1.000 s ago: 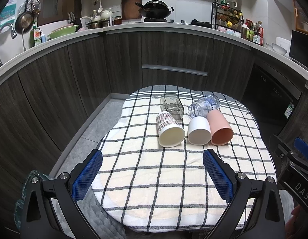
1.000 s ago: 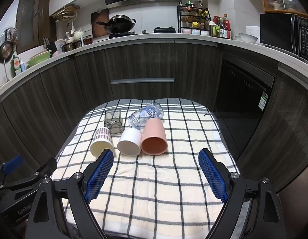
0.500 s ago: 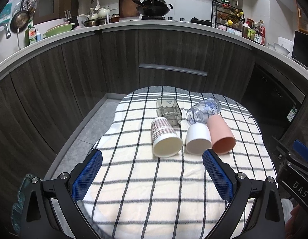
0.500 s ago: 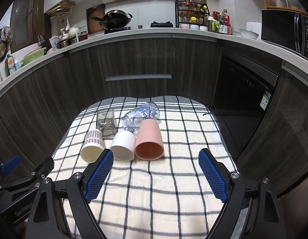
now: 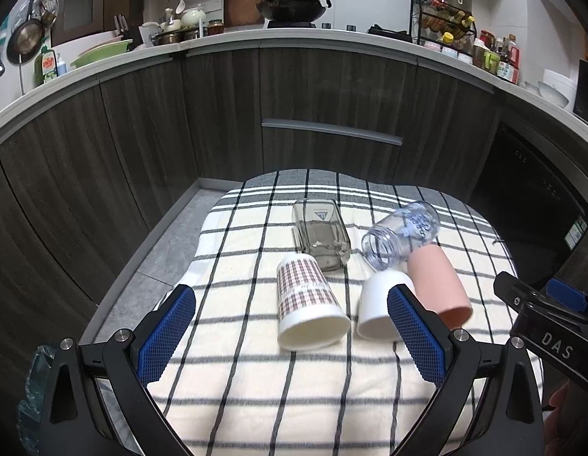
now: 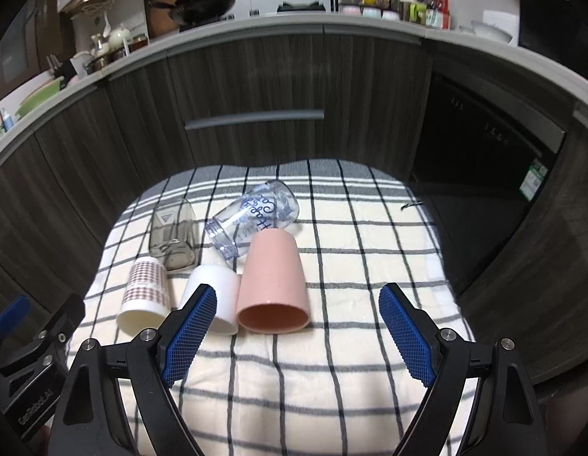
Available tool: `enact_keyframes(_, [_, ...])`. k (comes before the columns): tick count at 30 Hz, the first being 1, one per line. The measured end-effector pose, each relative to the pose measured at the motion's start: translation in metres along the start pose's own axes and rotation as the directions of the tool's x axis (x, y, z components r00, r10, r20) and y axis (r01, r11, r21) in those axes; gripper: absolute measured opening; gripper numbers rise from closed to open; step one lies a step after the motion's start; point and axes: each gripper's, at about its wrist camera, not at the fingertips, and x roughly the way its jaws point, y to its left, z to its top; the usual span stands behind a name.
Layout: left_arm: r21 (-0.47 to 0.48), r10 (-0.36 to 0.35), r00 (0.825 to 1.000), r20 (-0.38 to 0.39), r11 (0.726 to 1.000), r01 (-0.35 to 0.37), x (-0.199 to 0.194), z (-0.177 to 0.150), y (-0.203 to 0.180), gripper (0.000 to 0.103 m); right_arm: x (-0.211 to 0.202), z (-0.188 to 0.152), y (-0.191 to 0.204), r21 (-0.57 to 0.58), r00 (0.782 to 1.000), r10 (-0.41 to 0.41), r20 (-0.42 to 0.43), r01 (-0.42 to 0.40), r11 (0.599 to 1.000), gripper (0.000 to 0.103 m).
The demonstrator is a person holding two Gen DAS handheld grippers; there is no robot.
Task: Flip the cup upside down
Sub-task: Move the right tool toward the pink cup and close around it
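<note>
Dark wood-grain kitchen cabinets [image 5: 225,121] curve behind a checked cloth [image 5: 256,391] spread over a low surface, and on that cloth lie five vessels, all on their sides; nearest the right wrist camera is a pink cup [image 6: 273,283] at the centre of the frame, its open mouth facing the lens; touching its left side is a white cup [image 6: 214,292], partly hidden behind a blue pad; further left lies a plaid-patterned cup [image 6: 146,292], mouth also toward the lens, apart from the white one. Behind this row, toward the upper middle of the frame, a clear jar with blue lettering [image 6: 256,216] rests against the closed end of the pink cup, and a square smoky glass [image 6: 172,233] lies left of it.

In the left wrist view the plaid-patterned cup [image 5: 309,304] sits at centre, the white cup [image 5: 377,311] and pink cup [image 5: 438,277] to its right. The left gripper [image 5: 290,338] has its fingers spread wide, holding nothing, low in the frame; the right gripper [image 6: 297,336] is likewise spread wide and empty, its pads standing either side of the pink cup's mouth but short of it. A wok [image 5: 290,2] sits on the counter at the top of the frame; a spice rack [image 5: 442,22] stands at the upper right.
</note>
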Motion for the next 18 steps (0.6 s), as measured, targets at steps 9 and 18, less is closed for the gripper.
enact_keyframes(9, [-0.011, 0.016, 0.999, -0.031, 1.000, -0.016, 0.039, 0.011, 0.000, 0.103, 0.068, 0.020, 0.005, 0.016, 0.991, 0.011, -0.134, -0.009, 1.000, 0.087])
enact_keyframes(18, [-0.017, 0.017, 0.999, -0.042, 1.000, -0.018, 0.060, 0.019, 0.000, 0.103, 0.113, 0.024, 0.008, 0.025, 0.968, 0.022, -0.249, -0.016, 1.000, 0.087])
